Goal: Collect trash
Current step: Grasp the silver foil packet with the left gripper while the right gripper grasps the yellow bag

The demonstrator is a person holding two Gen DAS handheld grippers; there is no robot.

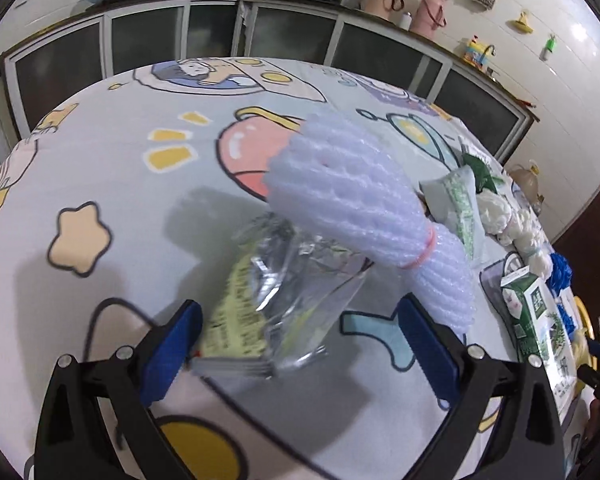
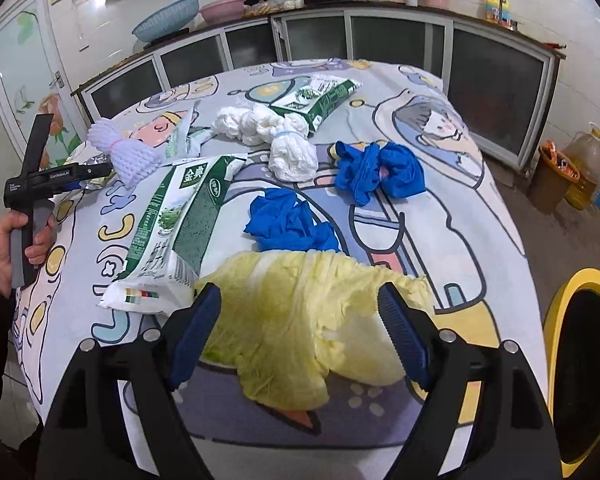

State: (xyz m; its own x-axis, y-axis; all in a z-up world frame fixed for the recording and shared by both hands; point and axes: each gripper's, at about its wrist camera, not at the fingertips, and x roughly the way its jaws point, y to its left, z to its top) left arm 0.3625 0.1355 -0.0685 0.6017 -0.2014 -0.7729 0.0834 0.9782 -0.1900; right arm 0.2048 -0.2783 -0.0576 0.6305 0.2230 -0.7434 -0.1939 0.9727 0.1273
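Note:
My left gripper [image 1: 300, 334] is open, its blue fingers on either side of a crumpled silver and yellow foil wrapper [image 1: 276, 300] lying on the cartoon tablecloth [image 1: 100, 168]. A white foam fruit net [image 1: 340, 196] lies just beyond, leaning over the wrapper. My right gripper [image 2: 300, 320] is open around a yellow cabbage leaf [image 2: 300, 312] near the table's front edge. Further on lie two green milk cartons [image 2: 176, 224], blue rags [image 2: 288, 220], white crumpled tissues [image 2: 276, 132] and the foam net [image 2: 128, 152].
A yellow-rimmed bin [image 2: 584, 364] stands by the table's right side. Cabinets [image 2: 340, 40] with basins and flasks line the far wall. An orange bin and oil bottles [image 2: 572, 176] stand on the floor at right. The left gripper's handle shows in the right wrist view [image 2: 32, 184].

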